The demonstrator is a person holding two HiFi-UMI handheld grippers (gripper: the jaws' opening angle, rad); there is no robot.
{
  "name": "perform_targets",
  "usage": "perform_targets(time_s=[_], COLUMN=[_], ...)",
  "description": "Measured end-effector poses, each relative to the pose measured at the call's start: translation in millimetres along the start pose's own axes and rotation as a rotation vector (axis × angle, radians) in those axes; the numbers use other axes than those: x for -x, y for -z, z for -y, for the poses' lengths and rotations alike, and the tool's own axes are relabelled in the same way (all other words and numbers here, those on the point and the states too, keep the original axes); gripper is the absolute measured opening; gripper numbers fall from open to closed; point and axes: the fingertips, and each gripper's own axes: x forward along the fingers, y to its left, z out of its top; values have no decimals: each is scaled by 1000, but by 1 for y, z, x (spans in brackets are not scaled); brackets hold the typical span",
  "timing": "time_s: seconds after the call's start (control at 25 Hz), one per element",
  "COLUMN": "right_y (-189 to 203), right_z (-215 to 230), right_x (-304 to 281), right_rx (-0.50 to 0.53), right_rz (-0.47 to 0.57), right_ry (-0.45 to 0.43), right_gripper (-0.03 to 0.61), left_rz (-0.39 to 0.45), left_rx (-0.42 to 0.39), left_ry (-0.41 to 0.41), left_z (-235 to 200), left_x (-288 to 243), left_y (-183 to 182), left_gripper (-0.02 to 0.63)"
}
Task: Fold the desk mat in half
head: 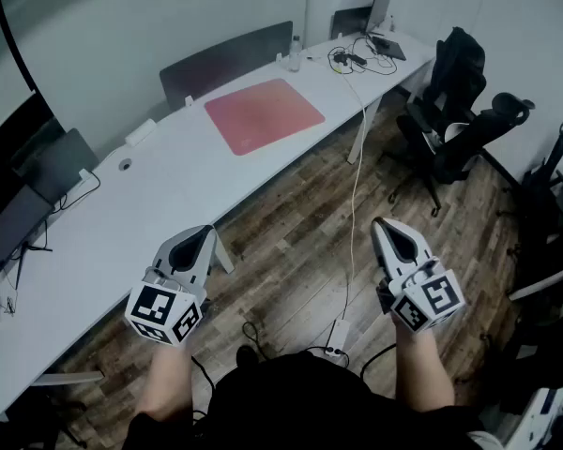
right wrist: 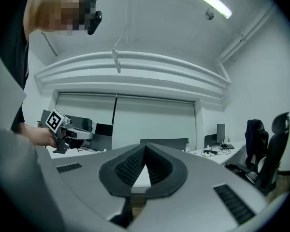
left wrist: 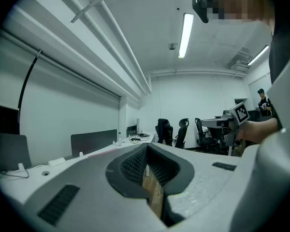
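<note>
A pink desk mat (head: 265,113) lies flat and unfolded on the long white desk (head: 141,204), far ahead of both grippers. My left gripper (head: 201,235) is held over the wooden floor near the desk's front edge, jaws shut with nothing between them. My right gripper (head: 385,226) hangs further right over the floor, also shut and empty. In the left gripper view the closed jaws (left wrist: 147,151) point toward the desk and chairs; the right gripper (left wrist: 234,117) shows at the right. In the right gripper view the shut jaws (right wrist: 144,151) face the desk, with the left gripper (right wrist: 63,129) at the left.
A white cable (head: 355,186) hangs from the desk down to a power strip (head: 336,334) on the floor. Black office chairs (head: 455,111) stand at the right. A laptop (head: 380,12) and cables sit at the desk's far end. Monitors (head: 23,172) stand at the left.
</note>
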Motion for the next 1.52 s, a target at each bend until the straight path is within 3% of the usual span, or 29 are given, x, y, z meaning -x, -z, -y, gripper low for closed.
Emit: perform_targets(time_s=[0.48, 0.92, 1.24, 1.52], right_y=[13, 15, 30, 35], right_z=[11, 43, 57, 69], right_x=[-7, 47, 82, 88], right_rx=[2, 105, 29, -3], right_rz=[-11, -22, -15, -30], right_ry=[42, 50, 34, 28], right_gripper=[0, 0, 2, 3], left_rz=[-20, -45, -69, -55], left_rx=[2, -24, -37, -35], left_ry=[45, 26, 28, 34], left_z=[-6, 49, 89, 96], left_x=[-20, -32, -33, -44], left_y=[7, 7, 12, 10], left_gripper=[5, 5, 5, 5])
